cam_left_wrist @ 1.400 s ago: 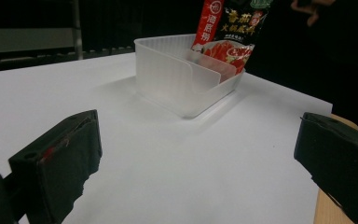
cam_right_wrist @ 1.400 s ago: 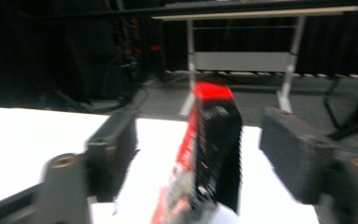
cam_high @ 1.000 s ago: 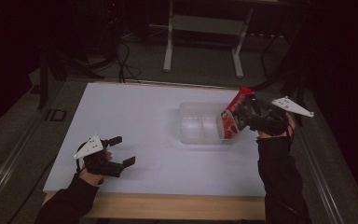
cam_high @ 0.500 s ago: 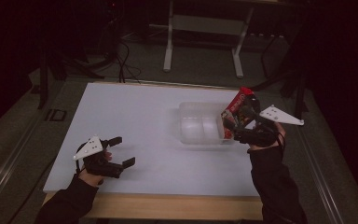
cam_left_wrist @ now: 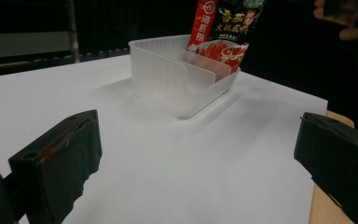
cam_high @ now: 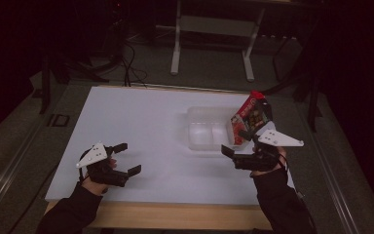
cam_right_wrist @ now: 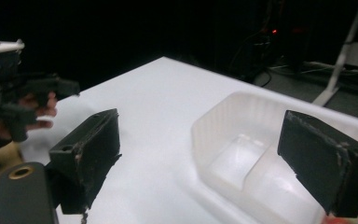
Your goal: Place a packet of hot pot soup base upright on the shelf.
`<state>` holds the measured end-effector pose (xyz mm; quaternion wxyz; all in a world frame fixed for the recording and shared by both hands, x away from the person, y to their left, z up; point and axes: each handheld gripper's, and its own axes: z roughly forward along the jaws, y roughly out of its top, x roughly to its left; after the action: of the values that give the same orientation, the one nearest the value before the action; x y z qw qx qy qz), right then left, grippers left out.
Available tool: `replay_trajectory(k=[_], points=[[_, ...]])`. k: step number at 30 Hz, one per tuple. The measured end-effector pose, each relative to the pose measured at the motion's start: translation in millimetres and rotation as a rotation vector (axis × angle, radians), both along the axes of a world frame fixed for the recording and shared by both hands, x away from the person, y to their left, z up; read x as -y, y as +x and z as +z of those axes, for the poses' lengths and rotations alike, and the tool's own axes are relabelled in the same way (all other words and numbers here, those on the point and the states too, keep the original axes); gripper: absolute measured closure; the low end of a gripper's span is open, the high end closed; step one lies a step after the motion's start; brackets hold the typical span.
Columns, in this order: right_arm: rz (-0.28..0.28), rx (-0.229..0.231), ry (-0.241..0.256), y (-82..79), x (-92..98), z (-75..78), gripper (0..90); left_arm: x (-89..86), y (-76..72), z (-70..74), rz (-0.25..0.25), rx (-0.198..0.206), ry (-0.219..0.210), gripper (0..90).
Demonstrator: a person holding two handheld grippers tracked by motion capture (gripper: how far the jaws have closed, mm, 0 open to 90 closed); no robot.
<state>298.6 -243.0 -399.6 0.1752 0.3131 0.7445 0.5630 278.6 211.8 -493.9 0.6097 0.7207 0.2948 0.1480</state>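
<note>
both grippers' fingers are spread apart and grasp nothing. the red sauce packet point(cam_high: 248, 118) stands on end, long axis leaning up and away, in the right end of the clear tub point(cam_high: 202, 127). the right gripper point(cam_high: 240, 142) hovers just beside it; the left gripper point(cam_high: 127, 158) sits near the desk's point(cam_high: 126, 112) front edge, bare white surface between.

One packet point(cam_high: 248, 118) stands in one bin point(cam_high: 205, 128) at 2 o'clock. Two grippers: left point(cam_high: 125, 158), right point(cam_high: 235, 143). One table point(cam_high: 141, 117).

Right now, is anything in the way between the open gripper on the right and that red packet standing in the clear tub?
Nothing visible is. The right gripper hangs open beside the clear tub, and the red packet leans upright at the tub's near end, with bare white table around them.
</note>
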Motion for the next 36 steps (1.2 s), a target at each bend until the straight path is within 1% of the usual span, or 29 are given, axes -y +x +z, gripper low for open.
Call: replay_trajectory(k=[1, 2, 3, 5, 6, 8, 10, 11, 12, 13, 14, 15, 17, 18, 21, 26, 29, 31, 35, 36], points=[[0.011, -0.003, -0.016, -2.1, -1.0, -7.4, 12.9, 0.1, -0.1, 0.0, 0.0, 0.0, 0.0, 1.4], [0.013, 0.001, -0.022, -3.2, -1.3, -10.6, 13.0, 0.1, -0.1, 0.0, -0.001, 0.001, -0.001, 1.4], [0.013, 0.001, -0.022, -3.2, -1.3, -10.6, 13.0, 0.1, -0.1, -0.1, -0.002, 0.0, 0.0, 1.4], [0.031, 0.003, -0.032, -6.7, -2.0, -18.3, 13.0, 0.1, -0.3, -0.4, -0.003, 0.0, 0.0, 1.4], [0.031, 0.003, -0.032, -6.7, -2.0, -18.3, 13.0, 0.0, -0.3, -0.4, -0.004, -0.001, 0.0, 1.4], [0.03, -0.002, -0.049, -8.3, -2.4, -22.9, 13.2, -0.2, -0.2, -0.5, -0.004, -0.001, 0.001, 1.4], [0.035, 0.009, -0.04, -11.3, -0.8, -30.2, 13.8, -0.1, -0.3, -0.6, -0.006, -0.001, 0.003, 1.4], [0.035, 0.009, -0.04, -11.3, -0.8, -30.2, 13.8, -0.1, -0.5, -0.7, -0.007, -0.001, 0.005, 1.4], [0.036, 0.013, -0.059, -11.9, -0.8, -32.4, 14.1, 0.0, -0.5, -0.8, -0.008, 0.0, 0.009, 1.4], [0.039, 0.006, -0.085, -13.5, -0.8, -36.6, 14.6, 0.2, -0.7, -0.8, -0.009, 0.0, 0.01, 1.5], [0.039, 0.006, -0.085, -13.5, -0.8, -36.6, 14.6, 0.3, -1.0, -0.9, -0.01, 0.001, 0.01, 1.5], [0.05, -0.014, -0.093, -14.3, -0.5, -41.3, 14.6, 0.4, -1.3, -0.8, -0.012, 0.002, 0.011, 1.5], [0.05, -0.021, -0.103, -14.6, -0.2, -43.6, 14.6, 0.5, -1.9, -1.0, -0.013, 0.003, 0.013, 1.4], [0.046, -0.03, -0.116, -15.1, 0.9, -47.5, 14.6, 0.4, -2.0, -1.2, -0.014, 0.003, 0.015, 1.5], [0.04, -0.041, -0.122, -15.0, 2.6, -50.8, 14.6, 0.1, -1.9, -1.8, -0.015, 0.001, 0.013, 1.5], [0.034, -0.029, -0.136, -17.5, 8.9, -56.5, 14.5, 0.0, -1.2, -2.7, -0.019, -0.003, 0.012, 1.4], [0.024, -0.042, -0.137, -19.3, 13.2, -61.0, 14.2, 0.5, -1.1, -3.1, -0.023, -0.006, 0.014, 1.5], [0.02, -0.041, -0.146, -20.6, 16.2, -64.0, 14.2, 0.9, -1.4, -3.1, -0.026, -0.004, 0.014, 1.5], [-0.002, -0.054, -0.133, -22.8, 22.8, -67.9, 14.3, 1.9, -1.9, -3.7, -0.032, -0.005, 0.015, 1.4], [-0.006, -0.054, -0.127, -22.9, 24.8, -68.5, 14.3, 2.0, -2.0, -3.8, -0.034, -0.003, 0.022, 1.5]])
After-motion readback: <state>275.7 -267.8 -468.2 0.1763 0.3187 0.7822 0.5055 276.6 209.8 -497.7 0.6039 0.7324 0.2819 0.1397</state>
